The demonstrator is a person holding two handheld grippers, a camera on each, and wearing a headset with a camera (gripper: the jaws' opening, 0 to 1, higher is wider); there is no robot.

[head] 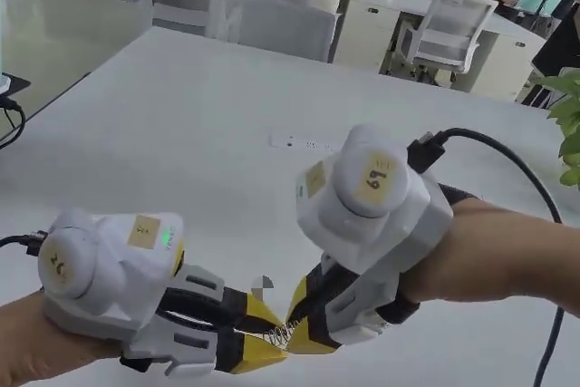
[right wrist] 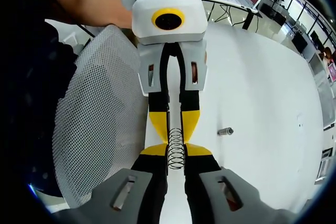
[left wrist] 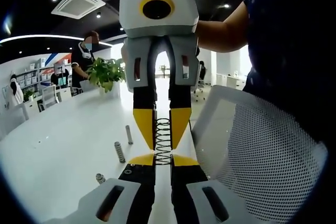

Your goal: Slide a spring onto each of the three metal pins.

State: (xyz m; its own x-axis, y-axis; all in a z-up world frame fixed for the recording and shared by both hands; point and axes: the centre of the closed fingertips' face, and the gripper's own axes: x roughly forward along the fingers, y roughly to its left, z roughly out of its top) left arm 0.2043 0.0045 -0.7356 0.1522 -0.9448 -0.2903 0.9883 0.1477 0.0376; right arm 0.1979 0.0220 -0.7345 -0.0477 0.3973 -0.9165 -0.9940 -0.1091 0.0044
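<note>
Head view: left gripper [head: 263, 340] and right gripper [head: 297, 322] tip to tip, low over white table [head: 181, 133], spring [head: 277, 334] bridging the yellow tips. Left gripper view: both jaw pairs nearly closed, each clamped on one end of spring; thin steel coil, straight. Three pins [left wrist: 120, 151] standing on table left of jaws. Right gripper view: same two-ended clamp on spring, one pin beside jaws.
</note>
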